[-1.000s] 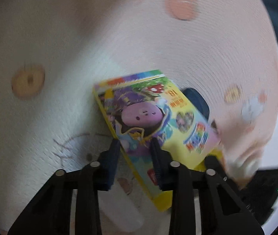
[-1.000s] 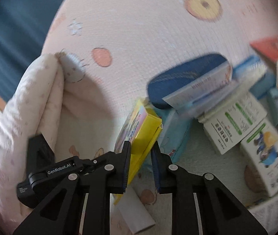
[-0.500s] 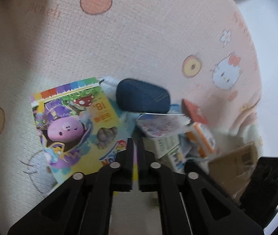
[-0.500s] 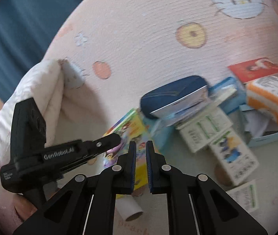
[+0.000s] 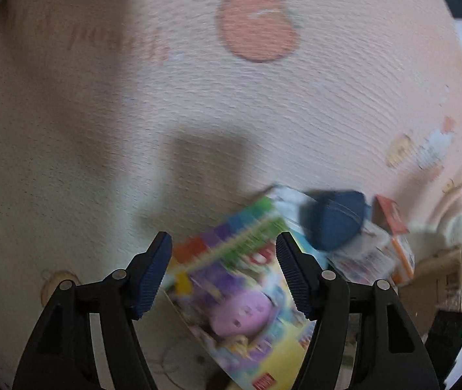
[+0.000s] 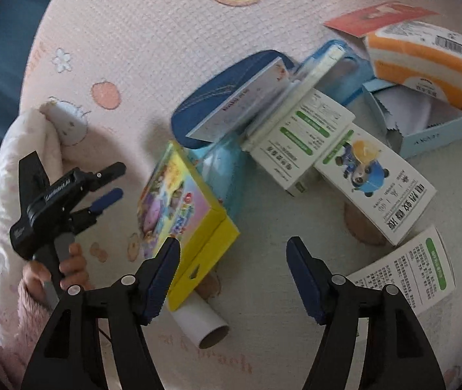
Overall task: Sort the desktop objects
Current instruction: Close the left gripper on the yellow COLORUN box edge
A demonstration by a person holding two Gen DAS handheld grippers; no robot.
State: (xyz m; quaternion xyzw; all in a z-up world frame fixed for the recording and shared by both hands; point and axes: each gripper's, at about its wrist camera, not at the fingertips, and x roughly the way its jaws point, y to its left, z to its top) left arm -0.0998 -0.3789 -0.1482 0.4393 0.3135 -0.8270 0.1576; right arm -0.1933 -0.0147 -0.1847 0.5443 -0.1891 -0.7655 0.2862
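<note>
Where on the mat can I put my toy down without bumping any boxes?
Bare mat stretches left of the yellow cartoon box, up to the printed peach. Another small gap lies between that box and the panda box. It is crowded around the blue case and orange pack.

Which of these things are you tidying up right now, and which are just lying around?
Being sorted:
- yellow cartoon box, propped on the white paper tube
- right gripper and left gripper, jaws just opened, gripping nothing

Lying about for now:
- blue case
- panda box
- orange tissue pack
- pink blanket
</note>
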